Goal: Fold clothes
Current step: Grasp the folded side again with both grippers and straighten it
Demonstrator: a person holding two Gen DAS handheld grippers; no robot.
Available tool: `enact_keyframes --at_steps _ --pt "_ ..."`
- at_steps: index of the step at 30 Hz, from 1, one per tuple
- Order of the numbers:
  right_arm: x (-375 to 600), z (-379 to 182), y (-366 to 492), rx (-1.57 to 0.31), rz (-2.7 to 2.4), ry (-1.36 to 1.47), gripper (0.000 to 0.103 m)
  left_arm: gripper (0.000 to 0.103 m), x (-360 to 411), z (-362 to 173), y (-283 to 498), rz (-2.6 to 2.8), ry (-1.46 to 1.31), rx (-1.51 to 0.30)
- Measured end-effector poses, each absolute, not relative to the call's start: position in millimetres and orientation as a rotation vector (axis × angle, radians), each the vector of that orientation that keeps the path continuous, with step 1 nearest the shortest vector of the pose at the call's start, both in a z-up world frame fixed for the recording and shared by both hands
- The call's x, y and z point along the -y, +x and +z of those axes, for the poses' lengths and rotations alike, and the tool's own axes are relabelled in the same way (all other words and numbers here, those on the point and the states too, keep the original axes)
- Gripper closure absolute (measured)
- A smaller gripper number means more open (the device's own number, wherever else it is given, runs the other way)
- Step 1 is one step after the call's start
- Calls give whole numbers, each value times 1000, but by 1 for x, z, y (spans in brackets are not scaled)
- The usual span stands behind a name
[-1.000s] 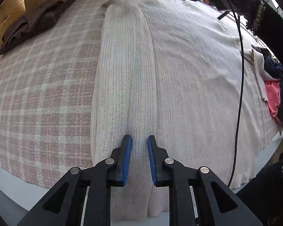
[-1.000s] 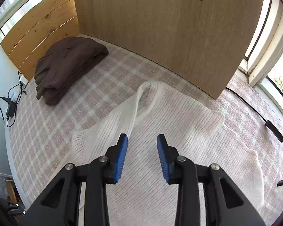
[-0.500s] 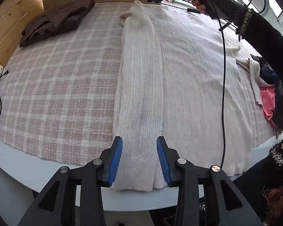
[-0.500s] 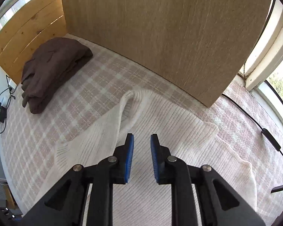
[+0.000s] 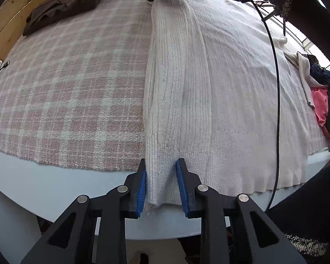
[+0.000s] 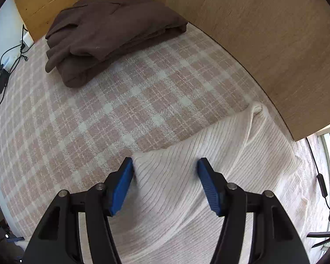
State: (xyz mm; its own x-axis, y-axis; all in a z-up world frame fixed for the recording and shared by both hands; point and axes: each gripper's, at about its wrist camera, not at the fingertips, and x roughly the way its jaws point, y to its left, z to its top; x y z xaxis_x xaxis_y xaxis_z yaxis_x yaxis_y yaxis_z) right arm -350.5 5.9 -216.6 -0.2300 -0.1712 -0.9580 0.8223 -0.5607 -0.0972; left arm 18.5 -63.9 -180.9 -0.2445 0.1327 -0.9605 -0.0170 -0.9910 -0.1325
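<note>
The left gripper [image 5: 161,184] has just been closing, and its blue pads [image 5: 141,189] now pinch the hem of the folded-in sleeve strip of the cream ribbed sweater [image 5: 220,77] at the table's near edge. The right gripper [image 6: 165,184] has just been opening; its jaws stand apart astride the sweater's far corner (no squeeze visible). The sweater lies flat, lengthwise, on a pink plaid cloth [image 5: 66,83]. A folded brown garment [image 6: 107,33] sits well apart.
</note>
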Motion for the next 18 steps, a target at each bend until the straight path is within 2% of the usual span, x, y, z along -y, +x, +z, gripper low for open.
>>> enact_keyframes --at_steps 1,3,4,7,12,16,18 --pt "-7 -217 -349 -823 -1866 1325 47 92 61 -181 18 2408 -1854 132" --pt "-11 -214 -350 -810 -1889 1313 64 93 53 -181 19 2416 -1834 69" --pt "-14 -212 -352 -792 -1907 1308 79 94 45 -184 15 2422 -1822 31" --pt "-35 -201 -364 -565 -1933 1349 90 94 10 -186 -8 2420 -1773 -13" --pt "-114 -186 -371 -68 -2035 1328 91 94 -33 -160 -14 2375 -1639 -145" --pt "-171 -189 -364 140 -2104 1334 91 94 -63 -156 -12 2284 -1575 -271" --pt "-194 -200 -364 175 -2124 1372 89 94 -76 -162 -10 2233 -1572 -298"
